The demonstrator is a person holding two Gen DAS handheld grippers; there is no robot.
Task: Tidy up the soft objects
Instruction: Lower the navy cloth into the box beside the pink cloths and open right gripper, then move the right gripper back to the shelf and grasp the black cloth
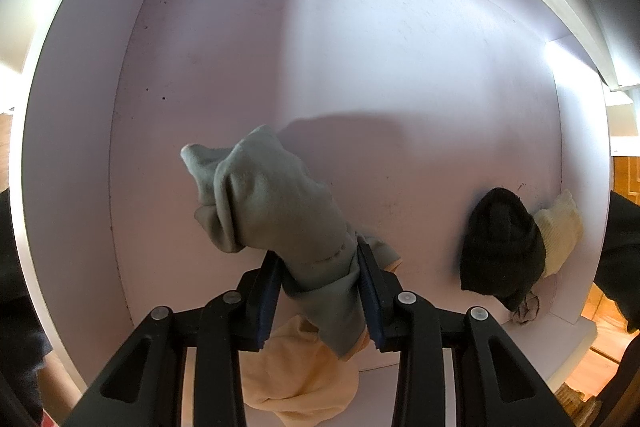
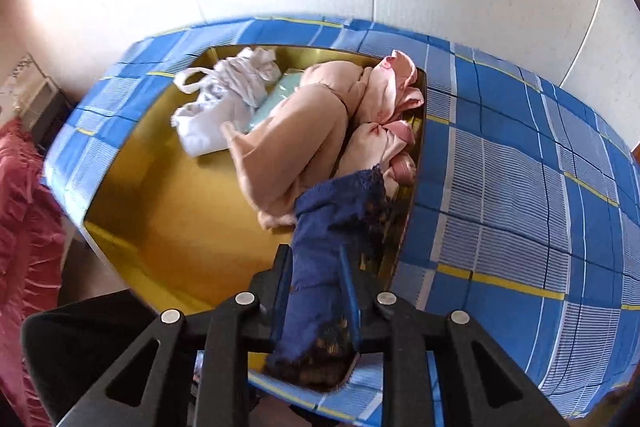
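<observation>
Black tongs in our left hand [image 1: 320, 291] squeeze a gray sock [image 1: 276, 211]. They point down into a white drawer [image 1: 400, 47]. The sock sticks up and away from the blue pads, and its far end hangs over the drawer floor. A soft peach cloth [image 1: 300, 379] bunches up just under the tongs. Over at the right side of the drawer sits a black sock [image 1: 500, 243]. It touches a pale yellow sock [image 1: 560, 231] beside the drawer wall. A little gray scrap [image 1: 526, 311] lies right under the black sock.

Our right tongs [image 2: 316, 267] are clamped on a dark blue lacy cloth [image 2: 336, 227]. It hangs above a yellow box [image 2: 160, 227] with a blue checked outside [image 2: 500, 187]. Inside the box we see a big tan cloth [image 2: 296, 143], pink rolled things [image 2: 396, 91] along the right wall, and a white cloth [image 2: 224, 103] at the back. A thin mint-green thing [image 2: 280, 95] peeks out between the white and the tan. A red fuzzy cloth [image 2: 24, 227] lies off to the left.
</observation>
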